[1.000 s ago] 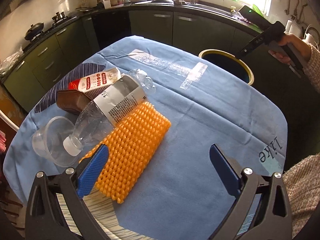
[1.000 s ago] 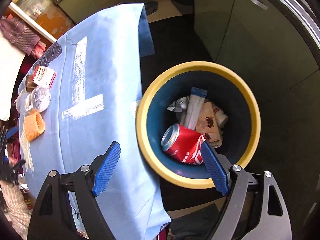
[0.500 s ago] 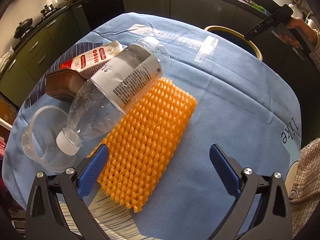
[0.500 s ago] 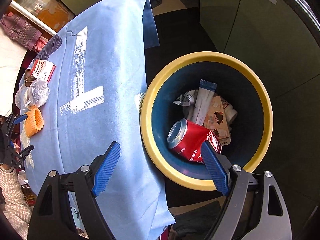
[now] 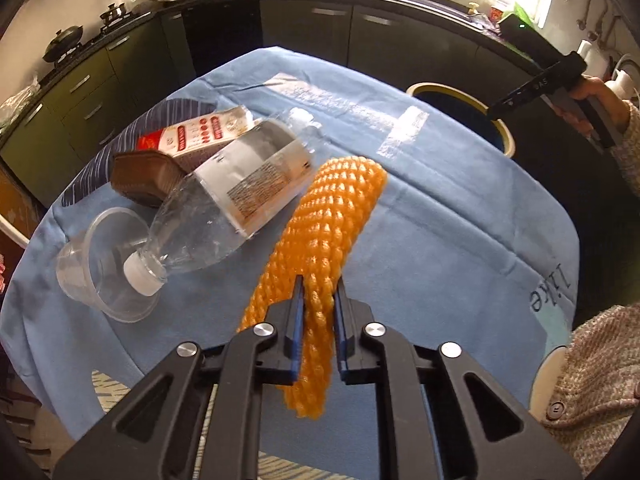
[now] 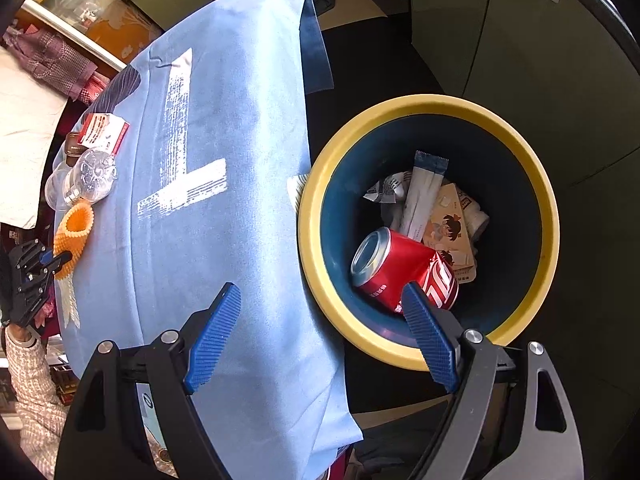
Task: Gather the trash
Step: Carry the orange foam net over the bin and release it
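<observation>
My left gripper (image 5: 317, 294) is shut on an orange foam net sleeve (image 5: 326, 224), squeezed narrow and lifted off the blue tablecloth (image 5: 440, 240). To its left lie a clear plastic bottle (image 5: 236, 200), a clear cup (image 5: 102, 264), a brown tray (image 5: 140, 178) and a red and white packet (image 5: 192, 136). My right gripper (image 6: 320, 334) is open and empty, over the table edge next to the yellow-rimmed bin (image 6: 554, 216). The bin holds a red can (image 6: 400, 268) and wrappers (image 6: 436, 204). The sleeve also shows in the right wrist view (image 6: 74, 232).
The bin (image 5: 502, 128) stands beyond the table's far right edge. Dark kitchen cabinets (image 5: 360, 40) ring the table. The tablecloth (image 6: 224, 160) hangs over the edge beside the bin. The person's knitted sleeve (image 5: 600, 380) is at right.
My left gripper has shut on the orange sleeve and lifted it, crushing it narrow. My right gripper has drifted a little left, so the bin sits further right in its view.
</observation>
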`<state>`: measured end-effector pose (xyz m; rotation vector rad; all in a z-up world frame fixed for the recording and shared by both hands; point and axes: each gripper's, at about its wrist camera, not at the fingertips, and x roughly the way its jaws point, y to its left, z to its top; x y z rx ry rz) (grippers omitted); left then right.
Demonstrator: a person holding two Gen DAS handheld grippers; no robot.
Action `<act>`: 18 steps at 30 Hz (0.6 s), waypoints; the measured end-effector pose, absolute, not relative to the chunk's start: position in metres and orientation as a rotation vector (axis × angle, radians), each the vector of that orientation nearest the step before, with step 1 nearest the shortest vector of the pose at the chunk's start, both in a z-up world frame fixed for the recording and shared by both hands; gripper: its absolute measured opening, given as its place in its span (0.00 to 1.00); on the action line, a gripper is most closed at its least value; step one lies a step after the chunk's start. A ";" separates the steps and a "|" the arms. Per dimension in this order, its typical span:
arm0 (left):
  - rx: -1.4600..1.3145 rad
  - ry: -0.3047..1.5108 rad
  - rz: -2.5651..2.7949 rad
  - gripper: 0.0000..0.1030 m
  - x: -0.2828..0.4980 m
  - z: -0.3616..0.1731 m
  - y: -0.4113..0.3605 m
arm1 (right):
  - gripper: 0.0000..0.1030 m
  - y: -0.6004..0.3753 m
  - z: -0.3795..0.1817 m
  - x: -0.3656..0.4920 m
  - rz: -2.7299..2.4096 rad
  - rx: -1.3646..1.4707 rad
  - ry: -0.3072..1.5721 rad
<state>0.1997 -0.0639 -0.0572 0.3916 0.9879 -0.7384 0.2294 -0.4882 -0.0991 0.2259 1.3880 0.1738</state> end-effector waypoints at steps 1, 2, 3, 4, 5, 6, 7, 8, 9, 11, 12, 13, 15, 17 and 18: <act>0.392 0.972 -0.759 0.12 0.193 -0.049 -0.070 | 0.79 -0.491 -0.096 0.227 0.174 0.229 1.380; 0.394 0.958 -0.779 0.12 0.187 -0.041 -0.079 | 0.79 -0.494 -0.093 0.224 0.174 0.234 1.370; 0.395 0.944 -0.804 0.12 0.182 -0.032 -0.090 | 0.79 -0.497 -0.089 0.221 0.174 0.239 1.361; 0.395 0.930 -0.834 0.12 0.177 -0.023 -0.101 | 0.79 -0.502 -0.085 0.218 0.171 0.244 1.349; 0.391 0.917 -0.860 0.12 0.174 -0.014 -0.113 | 0.79 -0.507 -0.081 0.215 0.165 0.247 1.335; 0.385 0.911 -0.889 0.12 0.172 -0.006 -0.127 | 0.79 -0.513 -0.076 0.210 0.157 0.250 1.321; 0.381 0.910 -0.921 0.12 0.171 0.001 -0.142 | 0.79 -0.519 -0.072 0.205 0.148 0.252 1.309; 0.384 0.908 -0.950 0.12 0.171 0.006 -0.159 | 0.79 -0.525 -0.068 0.200 0.139 0.252 1.298; 0.392 0.906 -0.974 0.12 0.172 0.011 -0.177 | 0.79 -0.533 -0.064 0.193 0.126 0.253 1.286; 0.408 0.911 -1.019 0.12 0.178 0.014 -0.216 | 0.79 -0.548 -0.058 0.180 0.102 0.255 1.267; 0.423 0.913 -1.032 0.12 0.182 0.013 -0.237 | 0.79 -0.556 -0.056 0.172 0.090 0.256 1.261; 0.435 0.922 -1.044 0.12 0.187 0.010 -0.259 | 0.79 -0.565 -0.054 0.165 0.078 0.259 1.254; 0.441 0.961 -1.068 0.12 0.200 -0.002 -0.300 | 0.79 -0.582 -0.051 0.150 0.049 0.266 1.243; 0.470 0.980 -1.067 0.12 0.211 -0.017 -0.341 | 0.79 -0.599 -0.050 0.135 0.020 0.272 1.238; 0.483 0.987 -1.068 0.12 0.217 -0.025 -0.359 | 0.79 -0.607 -0.050 0.128 0.006 0.277 1.236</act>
